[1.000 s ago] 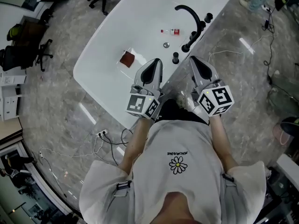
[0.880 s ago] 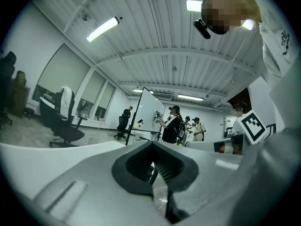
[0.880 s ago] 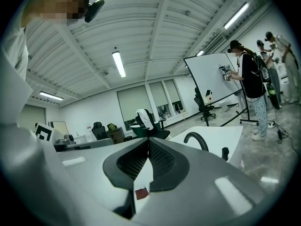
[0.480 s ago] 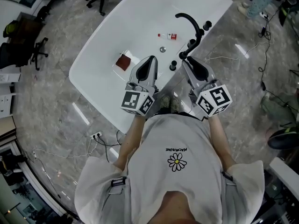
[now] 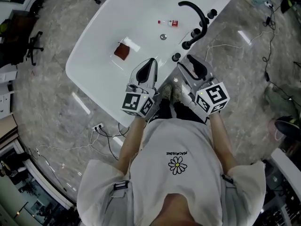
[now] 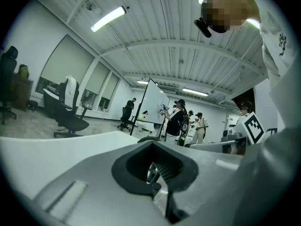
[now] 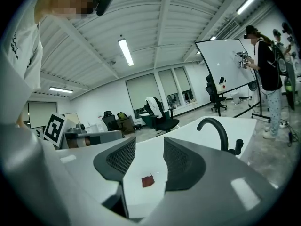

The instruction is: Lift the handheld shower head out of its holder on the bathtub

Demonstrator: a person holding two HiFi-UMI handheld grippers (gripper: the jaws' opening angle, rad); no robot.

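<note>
A white bathtub [image 5: 101, 41] fills the upper part of the head view. On its right rim stand a black arched faucet [image 5: 196, 14], black knobs [image 5: 194, 32], and a short black post [image 5: 176, 57] that may be the handheld shower head in its holder; too small to tell. My right gripper [image 5: 184, 62] hovers just right of that post, open, with nothing between its fingers. In the right gripper view the faucet [image 7: 214, 128] rises right of the jaws [image 7: 149, 157]. My left gripper [image 5: 151, 61] hangs over the tub's near rim, shut and holding nothing [image 6: 157, 173].
Inside the tub lie a red-brown patch [image 5: 122, 51], also seen as the patch [image 7: 147, 181], a small red-and-white bottle [image 5: 169, 22] and the drain [image 5: 163, 36]. Cables trail across the marble floor [image 5: 101, 131]. Office chairs [image 7: 162, 121] and several people by a whiteboard [image 6: 153, 102] stand farther off.
Both grippers have come nearer to the tub's right rim. The right gripper's tips now sit close beside the short black post. Nothing has been gripped.
</note>
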